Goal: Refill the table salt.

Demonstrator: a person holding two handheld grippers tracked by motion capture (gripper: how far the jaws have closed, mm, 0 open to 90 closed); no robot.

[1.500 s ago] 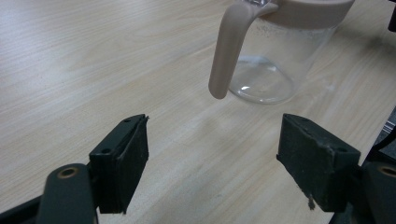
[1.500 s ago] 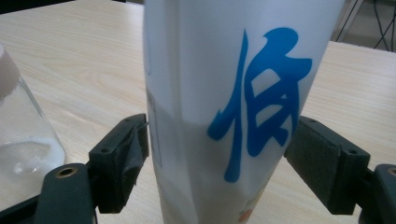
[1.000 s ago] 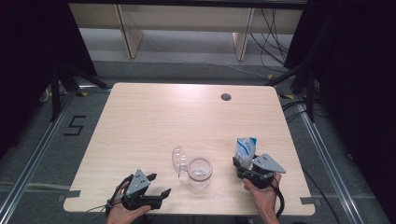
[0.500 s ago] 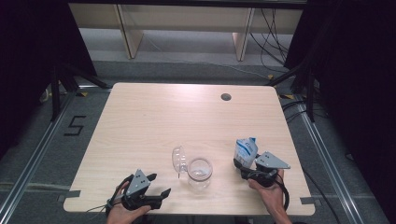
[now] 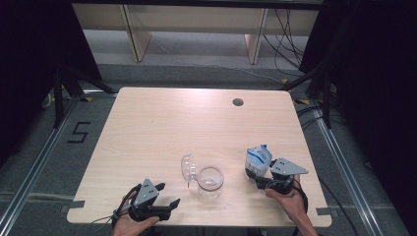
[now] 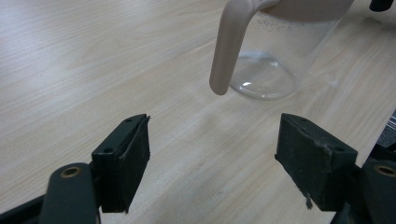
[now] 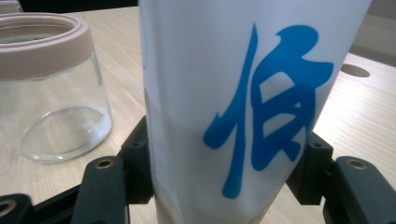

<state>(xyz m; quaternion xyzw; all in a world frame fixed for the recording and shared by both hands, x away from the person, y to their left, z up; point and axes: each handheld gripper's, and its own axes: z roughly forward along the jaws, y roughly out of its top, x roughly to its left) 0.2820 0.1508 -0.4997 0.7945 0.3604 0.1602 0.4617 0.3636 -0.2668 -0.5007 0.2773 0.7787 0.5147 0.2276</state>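
The right gripper pinches a white pouch upright between its fingers, seemingly ready to pour into the open glass jar beside them. The left gripper waits, fingers spread, facing the jar's hinged lid. Since earlier, the pouch has edged slightly

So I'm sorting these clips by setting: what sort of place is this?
Most likely a lab or recording bay, not a home. A bare wooden table with a cable hole stands between black curtains, a taped 5 marks the grey floor, and loose cables trail behind.
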